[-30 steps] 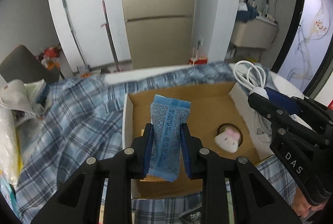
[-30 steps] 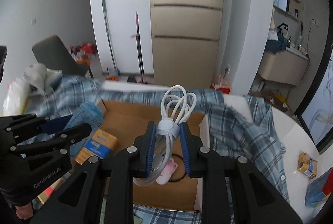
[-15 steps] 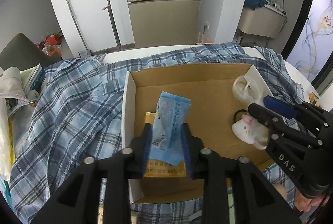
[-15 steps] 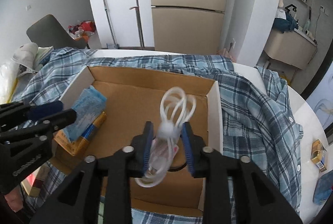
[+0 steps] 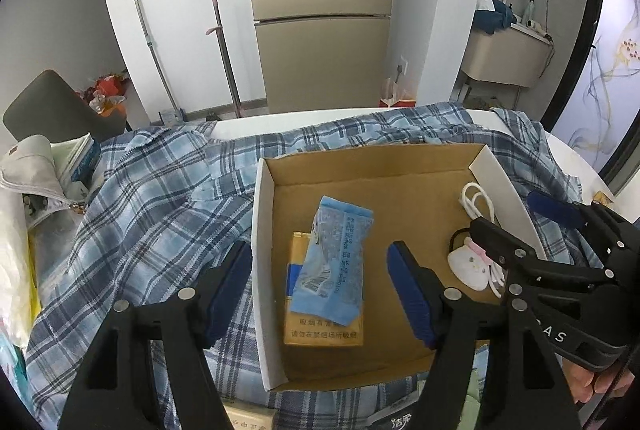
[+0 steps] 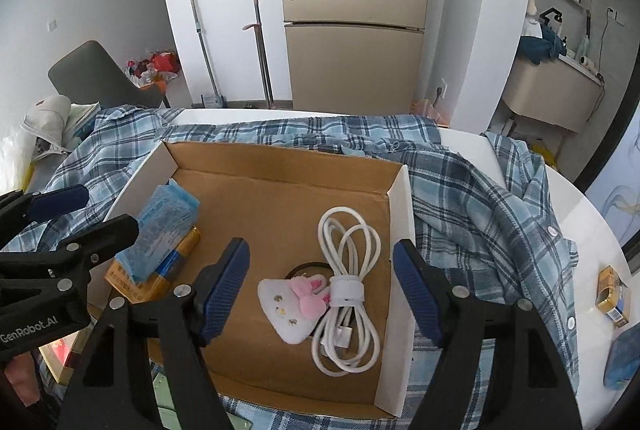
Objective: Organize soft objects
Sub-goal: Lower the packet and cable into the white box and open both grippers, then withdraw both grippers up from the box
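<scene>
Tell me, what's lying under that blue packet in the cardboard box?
The blue packet lies on a yellow carton with printed text, on the cardboard box floor. The carton's upper part is covered; whether anything else sits underneath cannot be seen.

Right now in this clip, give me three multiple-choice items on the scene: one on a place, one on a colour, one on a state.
1. Where does the blue packet lie?
A. on the plaid shirt
B. in the cardboard box, on a yellow carton
C. on the chair

2. What colour is the coiled cable?
A. black
B. red
C. white

3. How do the left gripper and right gripper stand?
A. both open, holding nothing
B. both clamped on things
C. only the left is clamped

Answers:
1 B: it rests on the yellow carton inside the cardboard box.
2 C: its loops are white.
3 A: the jaws have just been opening, and packet and cable lie loose in the box.
</scene>
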`<state>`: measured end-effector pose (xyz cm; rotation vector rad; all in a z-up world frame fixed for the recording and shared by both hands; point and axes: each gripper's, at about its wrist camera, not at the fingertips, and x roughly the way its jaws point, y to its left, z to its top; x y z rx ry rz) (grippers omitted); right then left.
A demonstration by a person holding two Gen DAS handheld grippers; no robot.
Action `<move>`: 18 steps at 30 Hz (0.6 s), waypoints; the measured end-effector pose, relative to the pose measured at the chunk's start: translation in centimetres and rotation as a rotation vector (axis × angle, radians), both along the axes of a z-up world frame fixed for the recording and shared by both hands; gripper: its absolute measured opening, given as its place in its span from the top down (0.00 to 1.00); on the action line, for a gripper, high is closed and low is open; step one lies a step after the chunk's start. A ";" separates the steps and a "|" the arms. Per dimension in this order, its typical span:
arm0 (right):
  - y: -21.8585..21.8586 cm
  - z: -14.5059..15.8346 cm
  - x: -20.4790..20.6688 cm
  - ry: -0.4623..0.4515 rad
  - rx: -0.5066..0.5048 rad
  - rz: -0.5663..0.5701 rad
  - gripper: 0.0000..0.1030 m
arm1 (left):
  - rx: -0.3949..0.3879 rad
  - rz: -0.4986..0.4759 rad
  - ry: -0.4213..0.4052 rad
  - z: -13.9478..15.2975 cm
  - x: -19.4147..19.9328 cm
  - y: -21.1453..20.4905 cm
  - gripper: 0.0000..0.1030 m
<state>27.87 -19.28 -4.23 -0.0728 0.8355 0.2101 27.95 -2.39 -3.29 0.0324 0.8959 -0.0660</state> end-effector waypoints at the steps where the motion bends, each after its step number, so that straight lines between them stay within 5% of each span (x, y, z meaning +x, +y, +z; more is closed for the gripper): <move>1: 0.0 0.0 0.0 -0.002 0.000 0.000 0.29 | 0.001 -0.001 -0.005 0.1 -0.1 0.0 0.30; 16: -1.9 4.2 -1.3 -0.137 0.040 -0.064 0.29 | -0.015 -0.009 -0.206 5.2 -3.1 0.6 0.29; 18: -2.2 5.0 -1.6 -0.163 0.055 -0.074 0.29 | -0.020 -0.016 -0.252 6.1 -3.8 0.5 0.21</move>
